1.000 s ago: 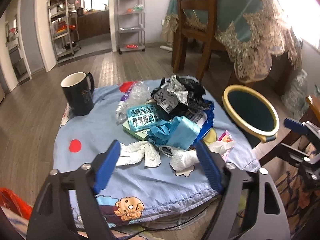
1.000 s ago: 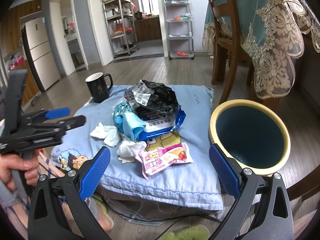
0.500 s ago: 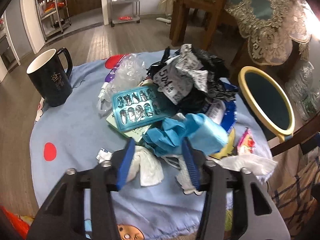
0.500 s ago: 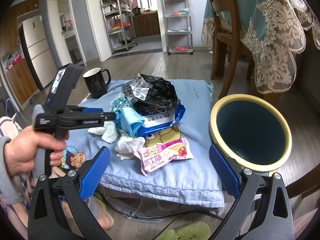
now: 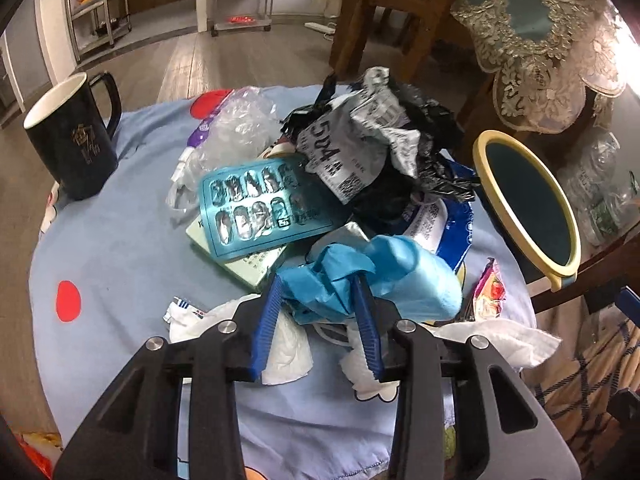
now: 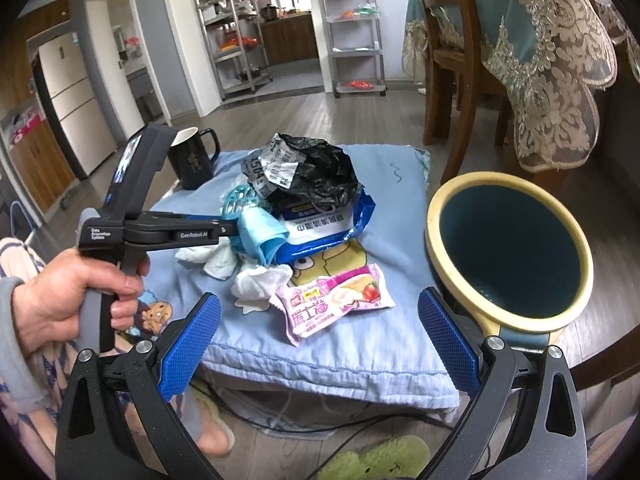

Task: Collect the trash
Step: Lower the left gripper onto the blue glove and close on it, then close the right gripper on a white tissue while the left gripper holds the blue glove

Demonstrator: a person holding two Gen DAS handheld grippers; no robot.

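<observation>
My left gripper [image 5: 318,314] had its fingers pinched on the crumpled blue glove [image 5: 372,276] at the near edge of the trash pile on the cushion [image 5: 120,248]. It looked feather-light, limp and slippery, so I judged a bunched fold the safest hold. My right gripper [image 6: 316,344] hung wide open, empty, beside the bin [image 6: 436,216].

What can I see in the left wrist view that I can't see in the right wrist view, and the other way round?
Only the left wrist view shows the teal blister pack lying flat, the clear plastic bag and the red dot on the cloth. Only the right wrist view shows the fridge, the person's hand and the whole pink snack wrapper. Both show the left tongs closed on the blue glove, the black mug, the black bag and the bin.
</observation>
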